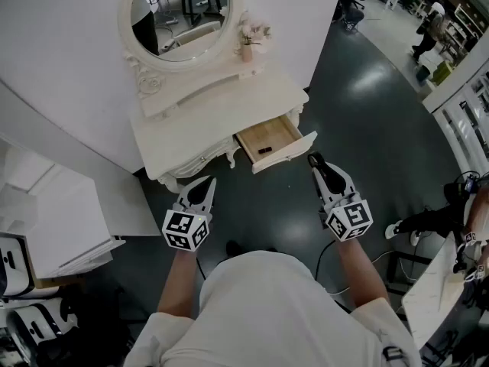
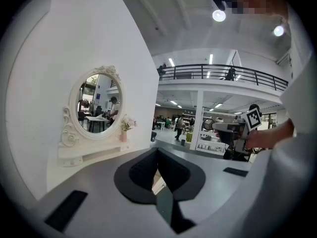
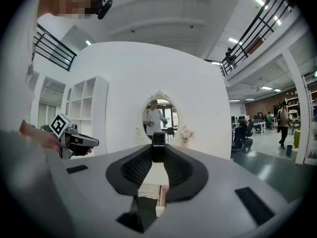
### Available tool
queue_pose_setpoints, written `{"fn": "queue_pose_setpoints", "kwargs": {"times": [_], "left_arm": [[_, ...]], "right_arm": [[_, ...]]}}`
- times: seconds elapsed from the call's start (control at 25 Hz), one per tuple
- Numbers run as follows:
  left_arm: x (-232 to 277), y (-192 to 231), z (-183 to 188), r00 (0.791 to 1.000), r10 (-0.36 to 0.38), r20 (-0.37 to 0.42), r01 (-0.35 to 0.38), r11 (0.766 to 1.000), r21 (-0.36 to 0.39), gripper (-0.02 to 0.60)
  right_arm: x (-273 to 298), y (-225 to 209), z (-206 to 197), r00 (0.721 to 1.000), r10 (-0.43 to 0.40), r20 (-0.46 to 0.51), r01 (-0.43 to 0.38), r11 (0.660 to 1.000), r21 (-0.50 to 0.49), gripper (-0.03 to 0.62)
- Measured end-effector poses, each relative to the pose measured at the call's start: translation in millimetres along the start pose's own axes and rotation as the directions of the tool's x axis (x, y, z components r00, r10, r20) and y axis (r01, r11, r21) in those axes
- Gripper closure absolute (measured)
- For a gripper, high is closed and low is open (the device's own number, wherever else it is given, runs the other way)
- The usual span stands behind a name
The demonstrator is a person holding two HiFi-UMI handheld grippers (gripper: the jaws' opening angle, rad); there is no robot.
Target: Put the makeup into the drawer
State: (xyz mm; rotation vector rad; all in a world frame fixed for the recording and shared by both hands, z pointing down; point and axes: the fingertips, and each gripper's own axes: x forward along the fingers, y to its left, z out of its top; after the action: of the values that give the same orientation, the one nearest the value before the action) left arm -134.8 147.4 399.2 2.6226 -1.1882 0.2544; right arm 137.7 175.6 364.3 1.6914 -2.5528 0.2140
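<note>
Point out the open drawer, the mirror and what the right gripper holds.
open drawer (image 1: 275,134), head view, bare wooden bottom
oval mirror (image 1: 179,10), head view, the glass
black makeup item (image 3: 158,150), right gripper view, its near face

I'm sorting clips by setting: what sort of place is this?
Probably an open hall with a staged bedroom corner: a white vanity table with oval mirror against a white partition, a railed upper gallery, shelving beyond.

Mirror (image 1: 181,14): top of its frame cut off by the head view's upper edge. Drawer (image 1: 269,141): one small dark object (image 1: 264,150) inside, too small to identify. Black item (image 3: 158,146) between the right gripper's (image 3: 158,155) fingers (image 3: 136,167): kind cannot be told. In the right gripper view the drawer shows only as a sliver; the gripper's body hides the rest. Person's torso (image 1: 267,312) cut by the lower edge.
</note>
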Motion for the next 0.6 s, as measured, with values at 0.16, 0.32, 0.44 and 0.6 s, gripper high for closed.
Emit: {"fn": "queue_pose_setpoints", "kwargs": {"times": [0.16,0.32,0.44,0.6], "left_arm": [[-2,1,-1,1.000,0.002,-0.003,-0.002,1.000,0.001,0.565],[-6,3,-2,1.000,0.001,-0.004,-0.001,1.000,-0.001,0.565],[-8,5,-4,1.000,0.003,-0.007,-0.003,1.000,-0.005,0.565],[-11,9,-8,1.000,0.000,-0.009,0.000,1.000,-0.013,0.565]], "right_arm": [[-1,2,1,1.000,-0.001,0.002,0.001,1.000,-0.001,0.505],[-1,7,2,1.000,-0.002,0.006,0.002,1.000,0.003,0.505],[-1,11,2,1.000,0.004,0.009,-0.004,1.000,0.017,0.505],[0,17,1,1.000,0.006,0.005,-0.006,1.000,0.019,0.505]]}}
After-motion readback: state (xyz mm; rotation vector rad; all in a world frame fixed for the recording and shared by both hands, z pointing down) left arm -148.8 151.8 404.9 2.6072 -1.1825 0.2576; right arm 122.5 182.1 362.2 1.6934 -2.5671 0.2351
